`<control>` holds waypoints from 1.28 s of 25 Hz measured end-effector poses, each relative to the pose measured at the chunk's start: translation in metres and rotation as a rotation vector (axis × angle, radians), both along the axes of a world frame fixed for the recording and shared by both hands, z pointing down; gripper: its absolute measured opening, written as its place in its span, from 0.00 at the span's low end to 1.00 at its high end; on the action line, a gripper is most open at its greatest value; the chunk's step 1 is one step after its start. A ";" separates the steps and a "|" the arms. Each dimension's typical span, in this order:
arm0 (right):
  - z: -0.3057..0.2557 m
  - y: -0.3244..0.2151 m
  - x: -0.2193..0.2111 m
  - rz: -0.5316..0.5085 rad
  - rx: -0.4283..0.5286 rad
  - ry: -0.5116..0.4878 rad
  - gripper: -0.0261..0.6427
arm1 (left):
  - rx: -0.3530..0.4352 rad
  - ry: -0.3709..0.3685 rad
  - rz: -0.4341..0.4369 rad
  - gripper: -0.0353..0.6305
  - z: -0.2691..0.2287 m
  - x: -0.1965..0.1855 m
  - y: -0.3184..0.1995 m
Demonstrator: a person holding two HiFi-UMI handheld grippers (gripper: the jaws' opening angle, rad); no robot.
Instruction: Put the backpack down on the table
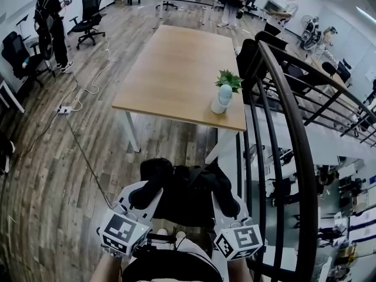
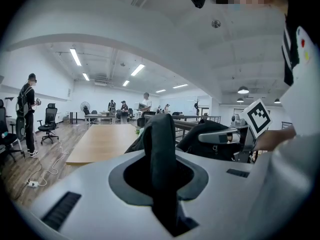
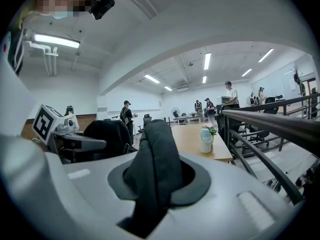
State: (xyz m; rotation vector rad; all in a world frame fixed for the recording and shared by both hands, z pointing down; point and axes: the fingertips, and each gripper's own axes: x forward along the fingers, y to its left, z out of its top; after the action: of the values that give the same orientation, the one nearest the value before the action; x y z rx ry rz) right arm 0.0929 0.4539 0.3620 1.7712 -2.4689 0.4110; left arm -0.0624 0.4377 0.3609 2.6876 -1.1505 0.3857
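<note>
Head view, closest in: the left gripper (image 1: 143, 191) and the right gripper (image 1: 226, 203) sit side by side with their marker cubes toward the camera. The black backpack (image 1: 187, 197) hangs between them over the wood floor (image 1: 53, 216), short of the bench and not touching it.

Left gripper view now, and the fingers are clenched on a black strap (image 2: 161, 154) that stands up through the gap. Over to the right gripper view, where the fingers are clamped just as tight on a second strap (image 3: 152, 169), thick and padded. Both sides have a solid hold.

Moving out, the bench (image 1: 170, 63) lies straight ahead, with a light wood top and white legs. A white vase with a green plant (image 1: 222, 100) stands near its front right corner. A dark curved railing (image 1: 296, 134) sweeps down the right side. On the left, a white cable (image 1: 94, 81) snakes across the boards to a power strip (image 1: 64, 109).

Farther back there's a black office chair (image 1: 88, 13), with a person in dark clothes (image 1: 50, 16) standing beside it. More people (image 1: 281, 10) stand at the far end of the room.
</note>
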 end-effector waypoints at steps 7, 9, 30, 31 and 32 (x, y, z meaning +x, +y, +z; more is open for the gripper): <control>-0.003 0.000 -0.018 0.026 0.022 -0.006 0.16 | 0.022 -0.006 0.015 0.14 -0.004 -0.018 -0.005; -0.002 0.000 -0.021 0.033 0.027 -0.010 0.16 | 0.033 -0.004 0.022 0.14 -0.004 -0.021 -0.004; 0.001 -0.057 -0.021 0.010 0.048 -0.030 0.17 | 0.059 -0.016 -0.008 0.14 -0.002 -0.023 -0.055; 0.001 -0.065 -0.019 0.006 0.049 -0.032 0.17 | 0.061 -0.017 -0.015 0.14 -0.004 -0.021 -0.063; 0.002 -0.073 -0.016 0.005 0.049 -0.037 0.17 | 0.063 -0.019 -0.023 0.14 -0.005 -0.019 -0.072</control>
State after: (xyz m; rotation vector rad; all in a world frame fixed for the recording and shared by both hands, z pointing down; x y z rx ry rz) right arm 0.0764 0.3808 0.3639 1.8049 -2.5211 0.3913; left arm -0.0812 0.3660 0.3562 2.7280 -1.2171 0.3778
